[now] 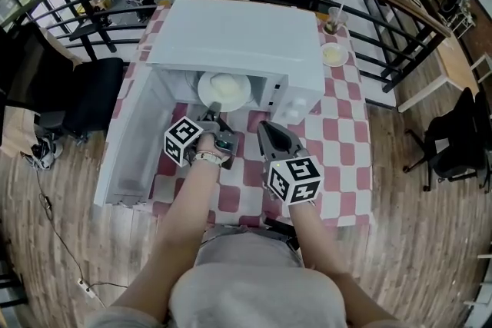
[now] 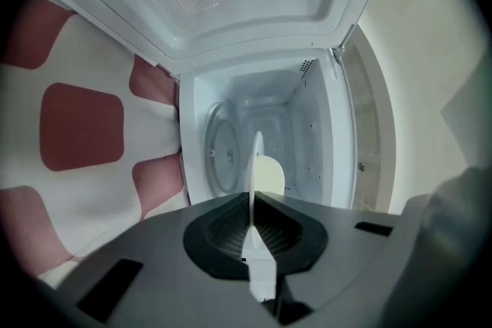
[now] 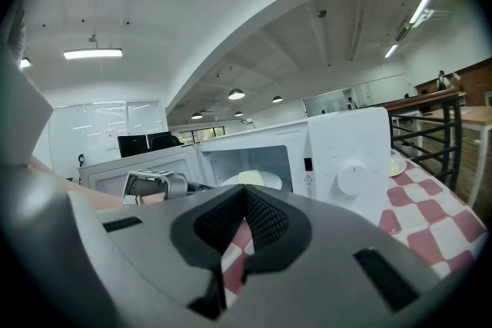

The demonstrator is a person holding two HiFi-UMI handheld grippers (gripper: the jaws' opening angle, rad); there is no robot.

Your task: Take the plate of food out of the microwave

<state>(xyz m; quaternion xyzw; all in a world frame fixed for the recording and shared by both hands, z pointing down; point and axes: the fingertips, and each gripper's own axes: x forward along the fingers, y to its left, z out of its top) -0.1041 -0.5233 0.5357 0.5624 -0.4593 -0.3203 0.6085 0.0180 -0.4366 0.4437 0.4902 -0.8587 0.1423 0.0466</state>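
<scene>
The left claw point(image 2: 254, 203) grips the rim of the plate point(image 1: 224, 92) of food point(image 1: 224, 82) at the open microwave's point(image 1: 238, 34) mouth, and the right claw point(image 3: 244, 192) is clenched empty over the table point(image 1: 338, 127), so drawing it clear and setting it down seem left.

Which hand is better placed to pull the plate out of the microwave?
Left. The left tool is clamped on the plate at the mouth of the microwave; the right tool hangs beside it, holding nothing.
</scene>
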